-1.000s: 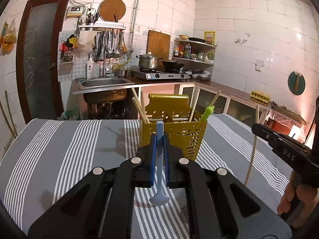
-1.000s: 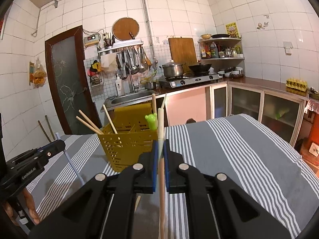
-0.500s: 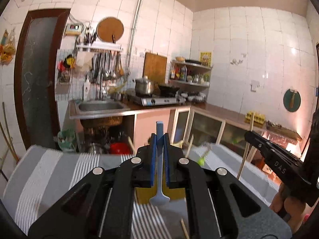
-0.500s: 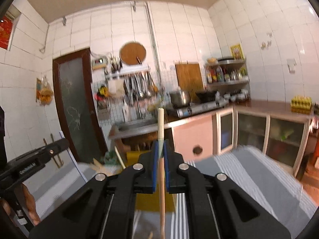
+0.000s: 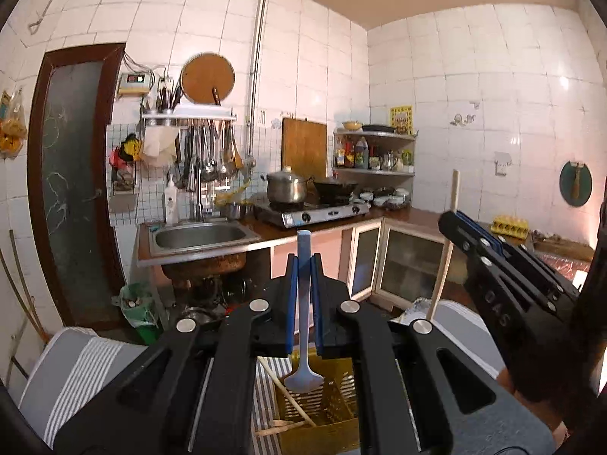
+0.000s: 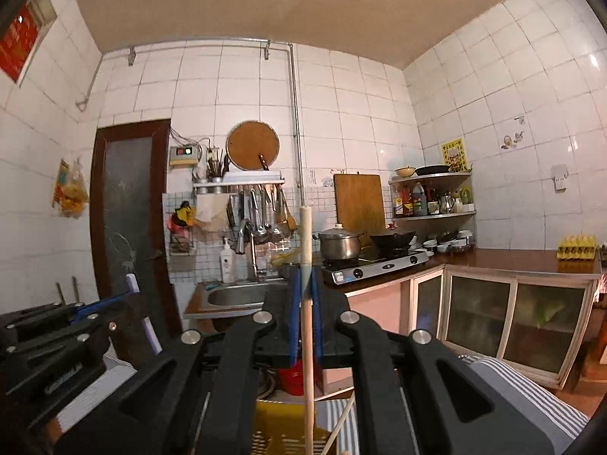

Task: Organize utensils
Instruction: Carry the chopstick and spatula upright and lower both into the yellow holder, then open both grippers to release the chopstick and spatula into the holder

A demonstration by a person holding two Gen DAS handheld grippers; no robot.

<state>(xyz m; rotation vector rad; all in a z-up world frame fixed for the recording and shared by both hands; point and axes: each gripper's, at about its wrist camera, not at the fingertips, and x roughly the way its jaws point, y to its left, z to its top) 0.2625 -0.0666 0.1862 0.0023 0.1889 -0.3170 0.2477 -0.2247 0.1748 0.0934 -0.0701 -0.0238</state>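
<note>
My left gripper (image 5: 303,269) is shut on a pale blue spoon (image 5: 303,326), held upright with its bowl hanging down above the yellow utensil basket (image 5: 322,409), which holds wooden chopsticks (image 5: 288,398). My right gripper (image 6: 305,280) is shut on a wooden chopstick (image 6: 308,360), held upright over the same basket (image 6: 280,432). The right gripper also shows at the right of the left wrist view (image 5: 478,235), and the left gripper at the left of the right wrist view (image 6: 95,307).
The basket stands on a table with a grey and white striped cloth (image 5: 76,364). Behind it are a sink (image 5: 201,235), a gas stove with pots (image 5: 311,208), cabinets (image 6: 512,318) and a dark door (image 5: 72,189).
Both grippers have risen and moved forward over the basket, so the basket dropped from mid-view to the bottom edge. Each still holds its utensil.
</note>
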